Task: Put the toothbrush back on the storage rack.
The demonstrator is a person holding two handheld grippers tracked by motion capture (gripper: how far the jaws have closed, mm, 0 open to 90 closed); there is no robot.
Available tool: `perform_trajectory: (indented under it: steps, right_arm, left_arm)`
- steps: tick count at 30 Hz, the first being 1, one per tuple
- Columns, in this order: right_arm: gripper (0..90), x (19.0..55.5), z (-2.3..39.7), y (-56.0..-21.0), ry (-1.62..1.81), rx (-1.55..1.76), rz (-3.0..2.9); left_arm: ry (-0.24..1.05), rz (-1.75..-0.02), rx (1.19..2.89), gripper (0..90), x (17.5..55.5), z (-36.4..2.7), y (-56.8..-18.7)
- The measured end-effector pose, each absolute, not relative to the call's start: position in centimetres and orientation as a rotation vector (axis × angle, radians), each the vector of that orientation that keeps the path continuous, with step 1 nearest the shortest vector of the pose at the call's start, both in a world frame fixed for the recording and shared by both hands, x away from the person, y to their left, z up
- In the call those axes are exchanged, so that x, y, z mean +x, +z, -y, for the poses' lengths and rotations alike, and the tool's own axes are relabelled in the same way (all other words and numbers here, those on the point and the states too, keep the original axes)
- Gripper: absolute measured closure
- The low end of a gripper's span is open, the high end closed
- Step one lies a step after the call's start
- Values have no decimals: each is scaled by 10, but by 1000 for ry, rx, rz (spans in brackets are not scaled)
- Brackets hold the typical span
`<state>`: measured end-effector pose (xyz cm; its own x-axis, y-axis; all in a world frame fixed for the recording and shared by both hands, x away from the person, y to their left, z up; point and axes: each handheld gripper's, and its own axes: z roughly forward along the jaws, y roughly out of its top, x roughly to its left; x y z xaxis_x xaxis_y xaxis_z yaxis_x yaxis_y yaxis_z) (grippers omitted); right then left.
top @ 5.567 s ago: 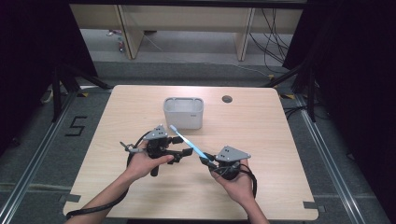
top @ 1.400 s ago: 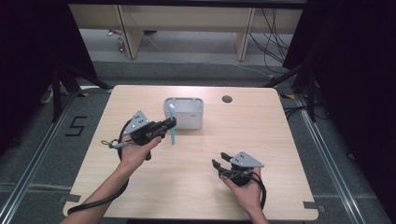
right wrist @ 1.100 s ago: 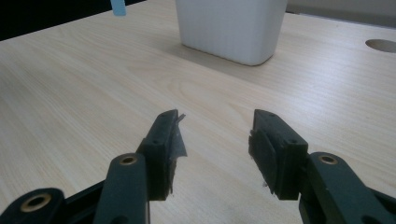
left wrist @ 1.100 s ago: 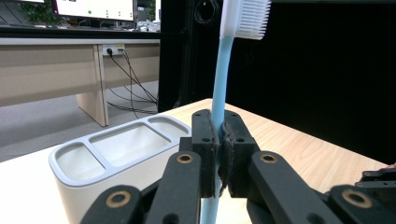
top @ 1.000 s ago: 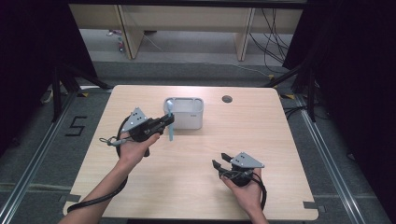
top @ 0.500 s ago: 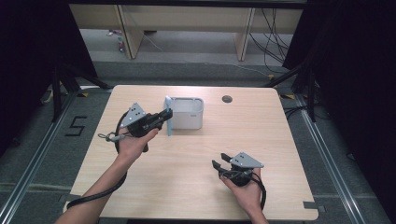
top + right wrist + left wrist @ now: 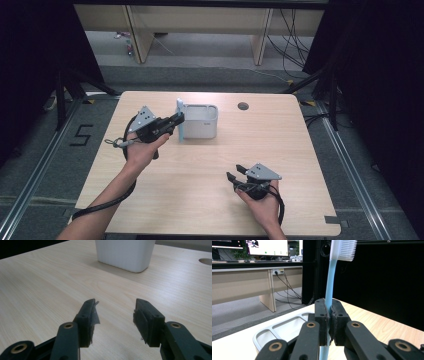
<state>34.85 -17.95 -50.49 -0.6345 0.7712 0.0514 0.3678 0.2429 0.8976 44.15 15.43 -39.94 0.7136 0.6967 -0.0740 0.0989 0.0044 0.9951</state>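
My left gripper (image 7: 177, 120) is shut on a light blue toothbrush (image 7: 180, 120), which stands upright with its white bristle head (image 7: 343, 249) on top. It hovers at the left wall of a white holder box (image 7: 200, 121) with compartments (image 7: 284, 327), at the table's far middle. The toothbrush handle (image 7: 329, 280) is pinched between the two black pads. My right gripper (image 7: 233, 176) rests low near the table's front right, open with nothing between its fingers (image 7: 87, 315). The white holder box (image 7: 125, 253) stands well ahead of it.
A round cable hole (image 7: 243, 106) lies in the wooden table (image 7: 200, 165) to the right of the box. Desks and cables stand beyond the far edge. Metal floor rails run along both sides.
The left gripper has carried the toothbrush up and away toward the box's left wall. The right gripper let go of the toothbrush earlier and has stayed still at the front right.
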Motion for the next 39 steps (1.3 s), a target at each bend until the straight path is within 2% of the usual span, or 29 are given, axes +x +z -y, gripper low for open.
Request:
perform_trajectory:
  steps: [39]
  right_arm:
    - [517, 349, 181, -505, 1364, 1049, -2131]
  left_arm:
    - [620, -704, 1439, 847, 475, -152, -377]
